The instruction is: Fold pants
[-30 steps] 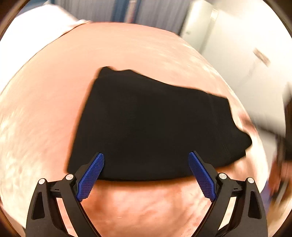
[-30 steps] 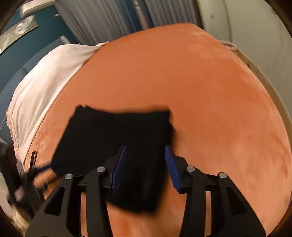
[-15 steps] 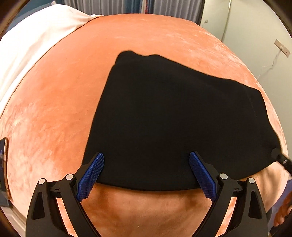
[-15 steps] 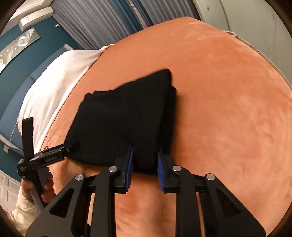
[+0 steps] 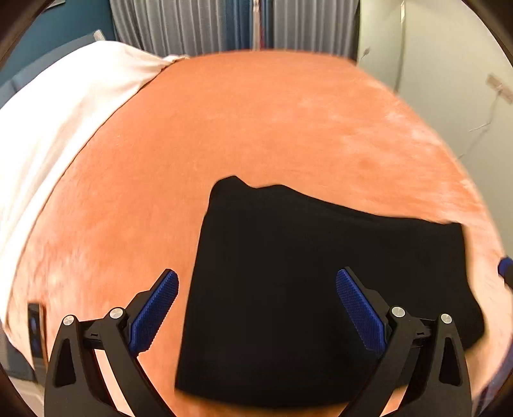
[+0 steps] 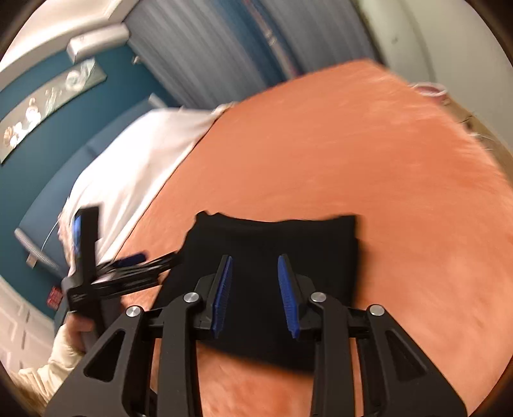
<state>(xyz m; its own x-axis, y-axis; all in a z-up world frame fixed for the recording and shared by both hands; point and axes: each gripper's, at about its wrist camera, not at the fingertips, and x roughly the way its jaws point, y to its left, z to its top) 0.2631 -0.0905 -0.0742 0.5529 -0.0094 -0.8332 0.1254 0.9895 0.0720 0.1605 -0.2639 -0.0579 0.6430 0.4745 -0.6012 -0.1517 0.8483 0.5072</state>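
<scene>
- Orange bedspread (image 5: 272,128) covers the bed in both views, with a white sheet (image 5: 57,134) at its far left and grey curtains (image 5: 224,25) beyond the far edge.
- Folded black pants (image 5: 304,272) lie flat on the bedspread, close to its near edge, toward the right in the left wrist view.
- Left gripper (image 5: 256,304) has its jaws spread wide and released; they have just been opening a little further, and nothing is pinched. Its right blue pad (image 5: 359,311) hangs over the pants, its left pad over bare bedspread just past the pants' left edge.
- Right gripper (image 6: 255,295) has its jaws narrowly parted, having closed most of the way and then eased slightly. The pants show between and behind the pads (image 6: 221,295); no cloth looks gripped.
- Broad bare bedspread lies far and right of the pants.
- At the right wrist view's left, a hand in a pale sleeve (image 6: 64,353) carries the other gripper, blurred.
</scene>
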